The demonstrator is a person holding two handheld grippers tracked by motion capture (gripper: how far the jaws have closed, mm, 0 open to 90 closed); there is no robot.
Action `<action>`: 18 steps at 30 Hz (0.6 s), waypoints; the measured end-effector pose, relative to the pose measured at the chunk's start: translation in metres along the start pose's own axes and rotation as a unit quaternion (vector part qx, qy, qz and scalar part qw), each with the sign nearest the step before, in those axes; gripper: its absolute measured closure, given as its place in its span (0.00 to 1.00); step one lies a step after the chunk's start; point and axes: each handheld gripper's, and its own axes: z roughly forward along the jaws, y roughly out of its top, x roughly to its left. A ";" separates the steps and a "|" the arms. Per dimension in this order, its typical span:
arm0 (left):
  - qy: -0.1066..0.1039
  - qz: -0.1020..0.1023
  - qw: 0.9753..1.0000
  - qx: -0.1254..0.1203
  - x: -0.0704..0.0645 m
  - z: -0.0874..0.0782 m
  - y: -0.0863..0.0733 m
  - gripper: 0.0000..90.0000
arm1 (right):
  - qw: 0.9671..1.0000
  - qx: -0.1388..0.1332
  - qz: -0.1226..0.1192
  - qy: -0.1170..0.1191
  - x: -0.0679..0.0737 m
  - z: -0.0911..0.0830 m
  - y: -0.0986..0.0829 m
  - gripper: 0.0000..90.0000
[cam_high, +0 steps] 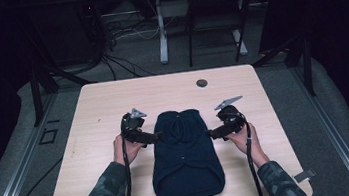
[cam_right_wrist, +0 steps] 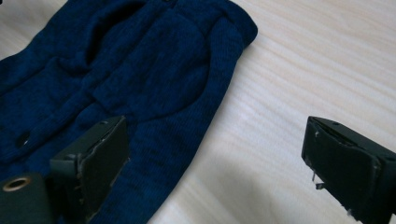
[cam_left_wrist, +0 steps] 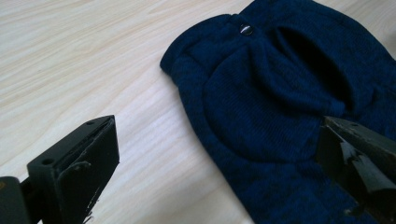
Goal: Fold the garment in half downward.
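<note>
A dark navy knitted garment (cam_high: 185, 152) lies flat on the light wooden table (cam_high: 103, 106), its rounded end toward the front edge. My left gripper (cam_high: 153, 137) is at the garment's left edge. My right gripper (cam_high: 213, 133) is at its right edge. The left gripper (cam_left_wrist: 219, 163) is open, one jaw over bare wood and the other over the knit (cam_left_wrist: 280, 93). A small metal snap (cam_left_wrist: 246, 29) shows near the fabric's top. The right gripper (cam_right_wrist: 215, 161) is open too, straddling the edge of the cloth (cam_right_wrist: 140, 70).
A small dark round disc (cam_high: 202, 82) sits near the table's far edge. Beyond the table stand a chair (cam_high: 213, 17), a white table leg (cam_high: 161, 29) and cables on the grey floor. Metal rails run along both sides of the table.
</note>
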 end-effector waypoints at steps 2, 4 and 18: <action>0.000 0.002 1.000 0.003 0.000 0.004 0.003 0.00 | 1.000 -0.002 -0.001 -0.002 0.001 0.003 0.005 0.08; 0.001 0.002 1.000 0.007 0.001 0.010 0.007 0.00 | 1.000 0.003 -0.002 0.005 -0.001 0.009 0.011 0.07; 0.009 -0.001 1.000 0.029 0.007 0.036 0.029 0.00 | 1.000 -0.007 0.000 0.021 -0.004 0.032 0.038 0.23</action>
